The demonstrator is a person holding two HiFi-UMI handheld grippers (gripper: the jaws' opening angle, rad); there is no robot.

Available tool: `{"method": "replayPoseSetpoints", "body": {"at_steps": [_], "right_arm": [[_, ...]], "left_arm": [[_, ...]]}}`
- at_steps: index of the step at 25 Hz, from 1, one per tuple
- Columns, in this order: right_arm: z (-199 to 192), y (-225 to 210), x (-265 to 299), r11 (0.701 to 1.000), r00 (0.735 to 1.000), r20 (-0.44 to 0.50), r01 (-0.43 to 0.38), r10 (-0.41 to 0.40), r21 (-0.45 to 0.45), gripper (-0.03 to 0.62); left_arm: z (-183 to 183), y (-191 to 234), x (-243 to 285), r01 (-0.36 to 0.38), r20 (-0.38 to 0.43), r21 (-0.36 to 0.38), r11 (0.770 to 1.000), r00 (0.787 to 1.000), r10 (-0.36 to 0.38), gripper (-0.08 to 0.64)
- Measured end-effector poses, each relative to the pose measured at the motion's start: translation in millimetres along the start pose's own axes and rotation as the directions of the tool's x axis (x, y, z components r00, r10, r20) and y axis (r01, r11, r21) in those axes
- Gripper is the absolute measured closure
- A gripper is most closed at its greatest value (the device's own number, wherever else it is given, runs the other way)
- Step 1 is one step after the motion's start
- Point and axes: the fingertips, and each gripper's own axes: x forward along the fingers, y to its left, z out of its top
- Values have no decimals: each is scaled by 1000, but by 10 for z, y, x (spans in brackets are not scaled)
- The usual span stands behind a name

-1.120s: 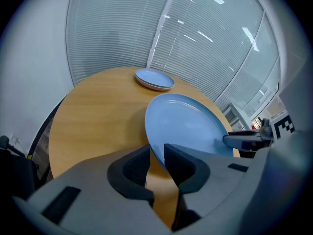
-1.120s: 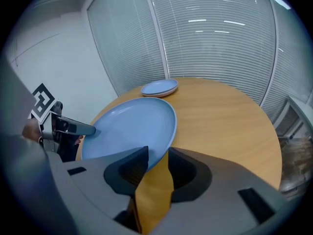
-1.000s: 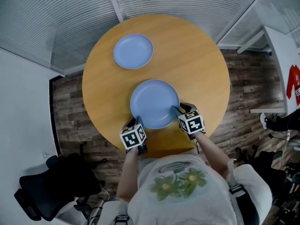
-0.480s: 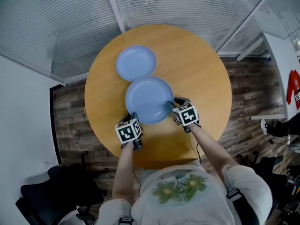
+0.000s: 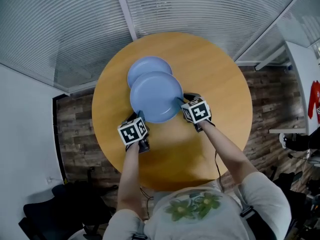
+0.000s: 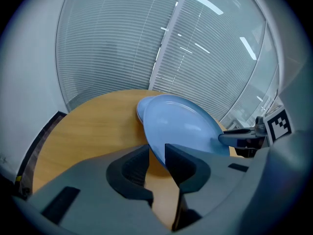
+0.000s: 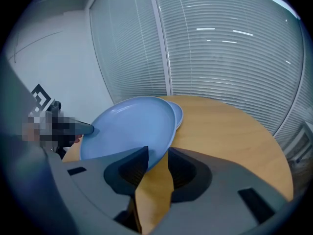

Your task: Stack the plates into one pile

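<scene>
Your left tool (image 6: 156, 153) is clamped on the near-left rim of the blue plate (image 6: 182, 125): the rim runs in between its two dark jaws, which stand close together on it. Your right tool (image 7: 157, 159) grips the same plate (image 7: 128, 129) at its near-right rim, the edge likewise pinched between its jaws. In the head view the left tool (image 5: 140, 123) and the right tool (image 5: 183, 103) sit on opposite sides of the blue plate (image 5: 156, 96), each with its marker cube facing up, and your forearms reach in from the bottom of the picture.

You hold the plate between the two tools, clear of the desk (image 5: 215, 74); both gripper views show it raised and tilted, with wood visible under its near edge. Its far edge lies over the second plate (image 5: 145, 64), which rests flat on the far-left part of the desk. Only a crescent of that second plate shows past the held one (image 6: 140, 112) (image 7: 179, 114). Whether the two plates touch cannot be made out.

The desk is round and of light wood (image 7: 230, 131). Beyond it stands a glass wall with blinds (image 5: 200, 9), and a dark plank floor (image 5: 75, 119) surrounds it.
</scene>
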Motion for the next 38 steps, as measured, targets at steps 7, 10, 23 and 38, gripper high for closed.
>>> {"method": "replayPoseSetpoints", "body": {"at_steps": [7,10,23,38], "right_arm": [[522,-191,426,998,1000,23,19,-18,-56,448],[706,-266,617,996,999,34,29,-26,-81,448],[834,-558,1250,991,997,-7,72,-73,-116,448],[698,-560,1362,980,998,16,55,-53,-192,437]], "left_arm": [[530,175,385,-11,47,9,1000,999,11,453],[692,251,582,-20,52,13,1000,998,19,453],[916,414,1219,-16,21,18,1000,1000,16,453],[835,544,1298,-47,29,-56,997,998,49,442]]}}
